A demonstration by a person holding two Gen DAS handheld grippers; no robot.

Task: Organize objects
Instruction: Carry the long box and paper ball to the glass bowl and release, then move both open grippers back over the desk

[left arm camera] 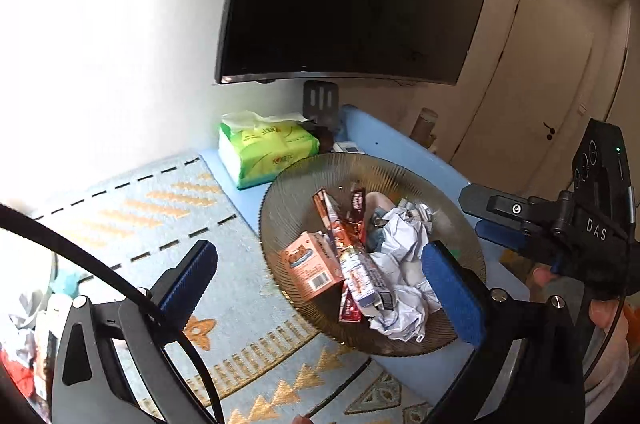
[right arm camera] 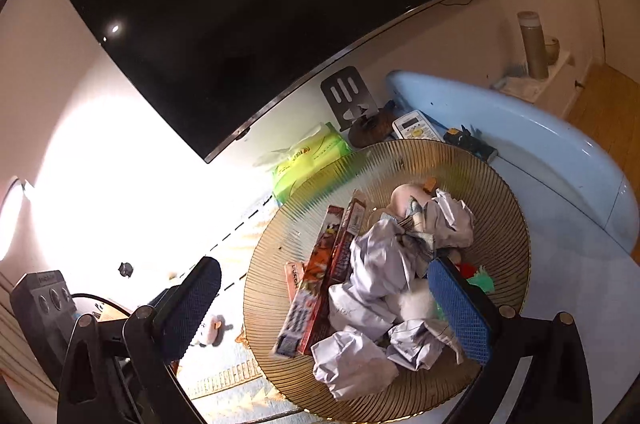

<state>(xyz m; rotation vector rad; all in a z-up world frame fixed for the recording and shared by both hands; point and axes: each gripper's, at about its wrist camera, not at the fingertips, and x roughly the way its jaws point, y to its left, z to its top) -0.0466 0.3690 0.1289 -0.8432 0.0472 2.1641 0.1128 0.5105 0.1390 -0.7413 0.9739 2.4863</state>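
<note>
The ribbed glass dish [left arm camera: 280,200] sits on the blue worktop [left arm camera: 404,144], partly over the patterned mat [left arm camera: 160,216], near the worktop's back edge. It holds crumpled paper [left arm camera: 400,256], an orange carton [left arm camera: 310,268] and long snack boxes [right arm camera: 320,276]. A green tissue pack [left arm camera: 266,148] lies behind it. Left gripper [left arm camera: 320,284]: jaws wide apart, empty. Right gripper [right arm camera: 324,308]: jaws wide apart, straddling the dish, gripping nothing.
</note>
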